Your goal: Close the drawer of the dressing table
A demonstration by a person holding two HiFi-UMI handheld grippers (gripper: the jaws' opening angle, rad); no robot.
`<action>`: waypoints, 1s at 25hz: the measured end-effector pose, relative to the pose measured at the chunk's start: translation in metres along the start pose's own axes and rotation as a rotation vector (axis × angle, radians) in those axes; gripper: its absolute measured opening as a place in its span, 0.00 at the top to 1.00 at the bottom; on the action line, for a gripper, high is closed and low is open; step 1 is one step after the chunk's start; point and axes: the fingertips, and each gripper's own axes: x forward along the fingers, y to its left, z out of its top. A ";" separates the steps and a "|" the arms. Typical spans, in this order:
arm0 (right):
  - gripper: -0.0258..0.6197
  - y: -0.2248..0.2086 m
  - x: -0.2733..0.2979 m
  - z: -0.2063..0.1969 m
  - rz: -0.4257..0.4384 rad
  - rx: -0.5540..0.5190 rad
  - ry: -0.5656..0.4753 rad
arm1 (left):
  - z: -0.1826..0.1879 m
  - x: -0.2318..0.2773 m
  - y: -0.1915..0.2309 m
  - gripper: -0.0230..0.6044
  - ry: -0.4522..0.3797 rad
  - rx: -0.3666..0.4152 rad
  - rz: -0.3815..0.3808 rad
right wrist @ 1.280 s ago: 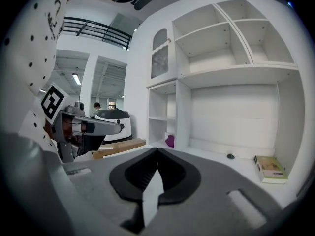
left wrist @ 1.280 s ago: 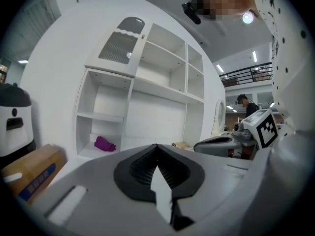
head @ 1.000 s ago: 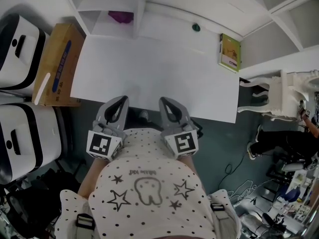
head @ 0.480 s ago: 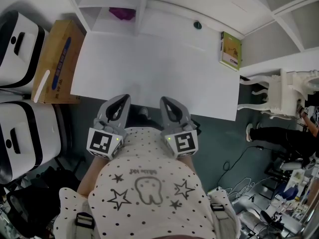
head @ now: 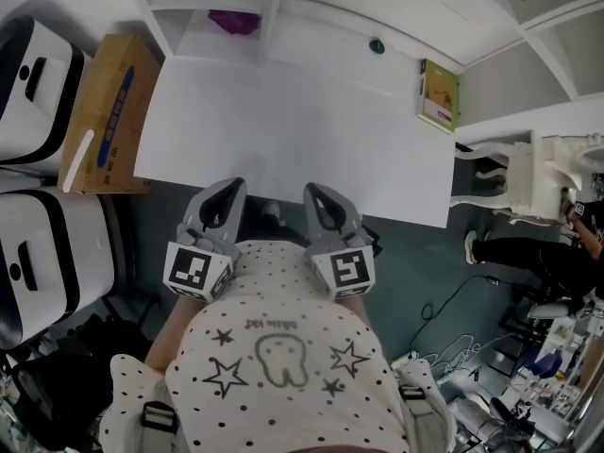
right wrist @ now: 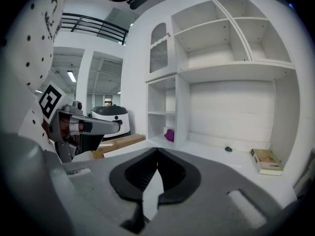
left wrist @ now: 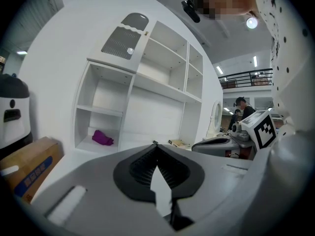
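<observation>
The white dressing table (head: 283, 130) fills the middle of the head view, and its shelving (right wrist: 231, 68) rises behind the top in both gripper views. No drawer front shows in any view; the table's front edge hides what lies beneath it. My left gripper (head: 233, 186) and right gripper (head: 311, 191) sit side by side, close to the person's body, tips at the table's front edge. Both are shut with nothing between the jaws, as seen on the left gripper (left wrist: 155, 144) and the right gripper (right wrist: 157, 150).
A purple object (head: 233, 21) lies in a left shelf cubby. A small dark knob (head: 377, 46) and a green booklet (head: 438, 97) sit at the back right. A cardboard box (head: 104, 121) and white appliances (head: 42, 253) stand left, an ornate white chair (head: 528, 177) right.
</observation>
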 end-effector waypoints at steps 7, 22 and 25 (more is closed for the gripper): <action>0.96 0.012 0.003 -0.001 -0.036 0.017 0.028 | 0.005 -0.012 0.013 0.97 0.016 -0.016 -0.011; 0.96 0.062 0.028 0.018 -0.143 0.018 0.076 | 0.029 -0.040 0.069 0.97 0.023 -0.057 -0.088; 0.96 0.063 0.027 0.019 -0.145 0.002 0.079 | 0.036 -0.038 0.068 0.97 0.021 -0.052 -0.101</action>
